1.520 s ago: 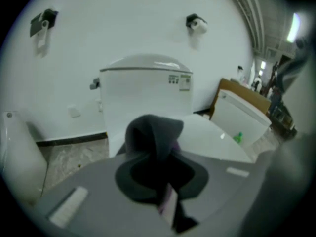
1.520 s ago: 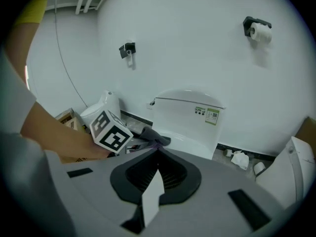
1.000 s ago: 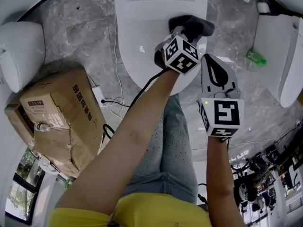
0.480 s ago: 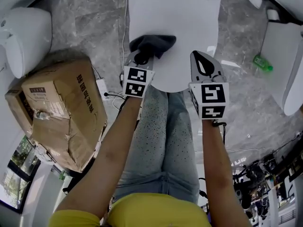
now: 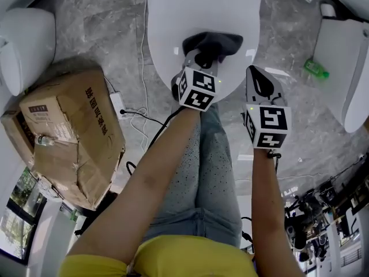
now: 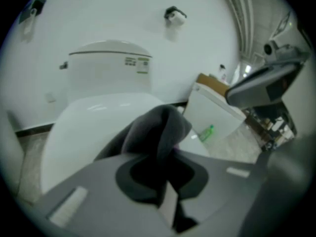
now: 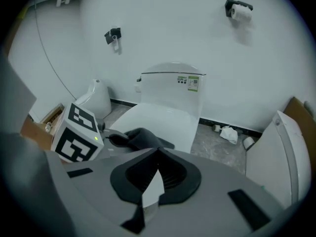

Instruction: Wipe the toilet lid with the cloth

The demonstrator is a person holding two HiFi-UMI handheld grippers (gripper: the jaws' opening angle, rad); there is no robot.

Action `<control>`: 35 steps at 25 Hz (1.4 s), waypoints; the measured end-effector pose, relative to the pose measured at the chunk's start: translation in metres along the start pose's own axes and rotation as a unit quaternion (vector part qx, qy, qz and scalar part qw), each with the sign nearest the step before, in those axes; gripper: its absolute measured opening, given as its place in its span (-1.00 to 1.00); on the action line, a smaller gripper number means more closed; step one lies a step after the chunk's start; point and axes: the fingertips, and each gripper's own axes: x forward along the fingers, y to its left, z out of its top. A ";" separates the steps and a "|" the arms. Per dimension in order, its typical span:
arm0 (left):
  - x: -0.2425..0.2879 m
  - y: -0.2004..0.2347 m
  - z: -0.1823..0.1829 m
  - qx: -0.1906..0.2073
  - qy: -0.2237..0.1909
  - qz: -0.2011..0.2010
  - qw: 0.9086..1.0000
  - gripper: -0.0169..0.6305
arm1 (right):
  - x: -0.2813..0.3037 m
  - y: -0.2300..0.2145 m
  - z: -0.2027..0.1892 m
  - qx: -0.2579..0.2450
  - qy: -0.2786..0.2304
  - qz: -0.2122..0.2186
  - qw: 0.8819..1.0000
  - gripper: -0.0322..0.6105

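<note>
The white toilet lid (image 5: 190, 16) fills the top middle of the head view. A dark grey cloth (image 5: 212, 42) lies bunched on its front part. My left gripper (image 5: 203, 57) is shut on the cloth and holds it down on the lid. In the left gripper view the cloth (image 6: 155, 127) bulges up from between the jaws of that gripper (image 6: 163, 174), with the lid (image 6: 84, 127) behind it. My right gripper (image 5: 260, 74) hangs beside the lid's front right edge, shut and empty. Its own view shows the right gripper (image 7: 154, 169) closed, with the cloth (image 7: 140, 138) ahead on the lid (image 7: 168, 120).
A battered cardboard box (image 5: 63, 137) stands on the floor at the left, with a power strip (image 5: 118, 111) and cables beside it. A green bottle (image 5: 314, 68) lies at the right, near another white fixture (image 5: 343, 68). The person's legs stand just before the toilet.
My left gripper dragged the cloth across the lid to the left, then back toward the middle right. My right gripper stayed shut beside the lid's front edge.
</note>
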 end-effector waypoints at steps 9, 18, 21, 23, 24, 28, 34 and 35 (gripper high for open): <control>-0.004 -0.084 -0.042 0.014 0.036 -0.094 0.995 -0.89 | -0.021 -0.009 -0.011 -0.003 0.002 -0.010 1.000 -0.86; -0.104 0.049 -0.129 -0.074 0.077 0.090 0.990 -0.89 | -0.006 0.035 -0.009 -0.007 -0.007 0.033 0.999 -0.86; -0.091 0.033 -0.116 -0.058 0.061 0.095 0.992 -0.89 | -0.006 0.033 -0.014 -0.008 -0.002 0.032 0.999 -0.86; -0.072 0.005 -0.100 -0.036 0.042 0.070 0.996 -0.89 | -0.007 0.029 -0.019 -0.010 0.002 0.029 1.000 -0.86; -0.061 -0.014 -0.093 -0.019 0.036 0.048 0.998 -0.89 | -0.008 0.026 -0.021 -0.010 0.004 0.027 1.000 -0.86; -0.021 -0.101 -0.079 0.035 0.040 -0.072 0.996 -0.89 | -0.011 0.014 -0.026 -0.011 0.007 0.015 1.000 -0.86; -0.027 -0.136 -0.107 0.021 0.073 -0.134 0.988 -0.89 | -0.012 0.015 -0.023 -0.017 0.012 0.020 1.000 -0.86; -0.035 -0.129 -0.114 0.017 0.078 -0.135 0.988 -0.89 | -0.012 0.017 -0.022 -0.019 0.012 0.023 0.999 -0.86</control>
